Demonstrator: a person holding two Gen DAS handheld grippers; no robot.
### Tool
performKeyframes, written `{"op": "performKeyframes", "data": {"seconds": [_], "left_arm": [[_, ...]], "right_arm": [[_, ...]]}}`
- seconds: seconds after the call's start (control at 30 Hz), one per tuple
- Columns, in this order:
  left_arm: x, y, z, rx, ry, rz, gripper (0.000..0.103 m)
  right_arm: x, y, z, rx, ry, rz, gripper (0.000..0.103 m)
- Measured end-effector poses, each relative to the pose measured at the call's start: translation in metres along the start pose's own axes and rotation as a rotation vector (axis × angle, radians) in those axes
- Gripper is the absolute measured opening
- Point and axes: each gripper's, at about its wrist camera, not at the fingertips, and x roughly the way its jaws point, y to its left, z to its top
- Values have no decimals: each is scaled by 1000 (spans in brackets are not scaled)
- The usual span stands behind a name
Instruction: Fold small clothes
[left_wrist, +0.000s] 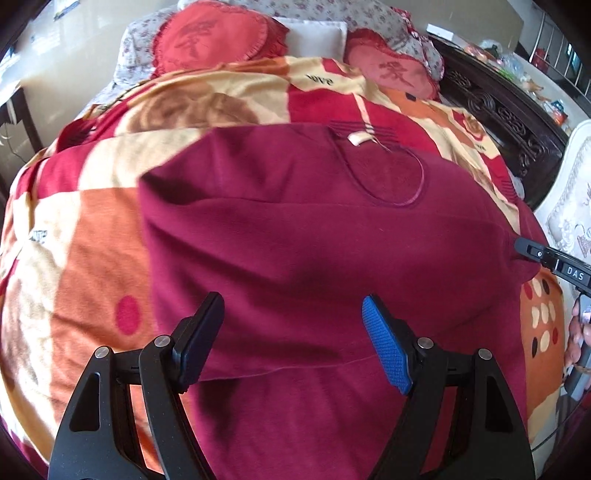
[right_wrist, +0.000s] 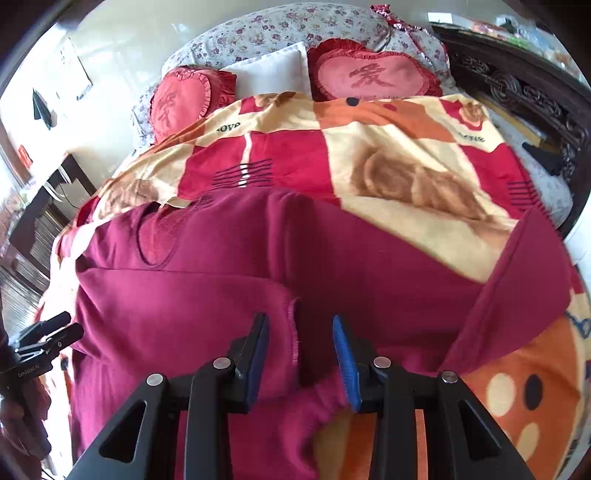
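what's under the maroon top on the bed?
The maroon top lies spread on a patterned red, orange and cream blanket, which shows on all sides of it. Whatever lies beneath the blanket there is covered. One sleeve is folded across the body, hiding that part.

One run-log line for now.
dark red knit top: flat on patterned blanket | left tool: open | right tool: open, over sleeve cuff

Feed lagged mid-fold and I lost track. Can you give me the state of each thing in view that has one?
Maroon sweater: lies on the blanket, one sleeve folded across its body, neckline away from the grippers.
Sweater cuff: between the right gripper's fingers, no pad seen pressing on it.
Left gripper: open, empty, above the sweater.
Right gripper: open, partly.
Patterned blanket: spread over the bed.
Heart-shaped cushions: propped at the bed's head.
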Motion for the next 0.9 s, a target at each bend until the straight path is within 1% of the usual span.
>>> {"op": "performKeyframes", "data": {"seconds": [0.2,0.3,0.43,0.53,0.57,0.6,0.63,0.7,0.73,0.8,0.9], "left_arm": [[22,-15,2,4,23,8,78],[30,-17,1,5,37,19,78],[37,-18,-1,6,49,30,78],[40,-19,-4,18,52,36,78],[40,-18,-5,19,49,36,78],[40,-18,-5,18,46,36,78],[40,-18,-5,16,46,35,78],[41,-18,-5,15,48,36,78],[41,-18,-5,14,48,36,78],[41,-18,-5,10,46,36,78],[42,-19,-6,8,44,41,79]], "right_arm": [[4,0,-5,14,3,30,35],[16,2,-10,26,33,42,35],[26,5,-17,7,59,39,35],[21,-2,-12,15,28,25,36],[16,-9,-7,29,1,7,36],[12,-17,-2,47,-18,-11,42],[8,-32,7,82,-44,-41,55],[4,-56,19,133,-86,-105,71],[4,-75,26,164,-107,-175,71],[9,-109,39,223,-99,-258,71],[21,-156,53,312,-67,-329,71]]}}
